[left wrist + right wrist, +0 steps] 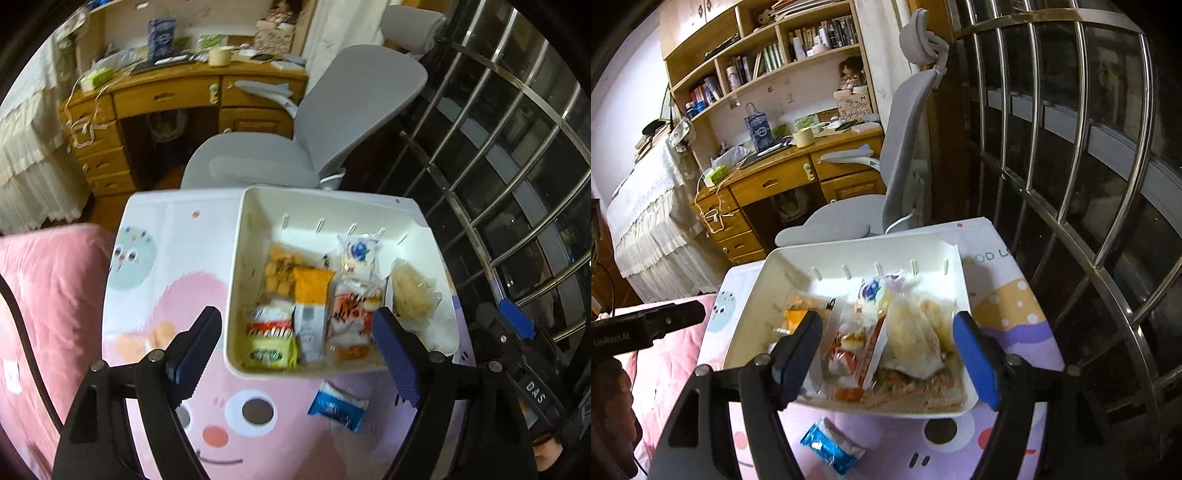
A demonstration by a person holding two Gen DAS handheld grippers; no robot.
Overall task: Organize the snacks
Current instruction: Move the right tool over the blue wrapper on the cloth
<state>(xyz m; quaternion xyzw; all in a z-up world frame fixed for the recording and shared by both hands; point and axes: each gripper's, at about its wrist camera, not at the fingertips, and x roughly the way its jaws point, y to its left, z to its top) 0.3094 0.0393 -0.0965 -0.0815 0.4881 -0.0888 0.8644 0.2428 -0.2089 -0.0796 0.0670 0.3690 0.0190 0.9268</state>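
Observation:
A white plastic bin (236, 280) (753, 317) stands on a small table with a pink cartoon cover (155, 295) (1015, 317) and holds several wrapped snacks, among them an orange packet (312, 288) and a clear bag of pale food (412, 291) (916, 332). A blue and white snack packet (338, 406) (831, 446) lies on the table in front of the bin. My left gripper (299, 350) is open and empty above the bin's near edge. My right gripper (886, 358) is open and empty over the bin's near side.
A grey office chair (332, 122) (901, 155) stands behind the table. A cluttered wooden desk (166, 92) (783, 177) is further back. A metal window grille (517, 147) (1089, 184) runs along the right. A pink blanket (48, 302) lies to the left.

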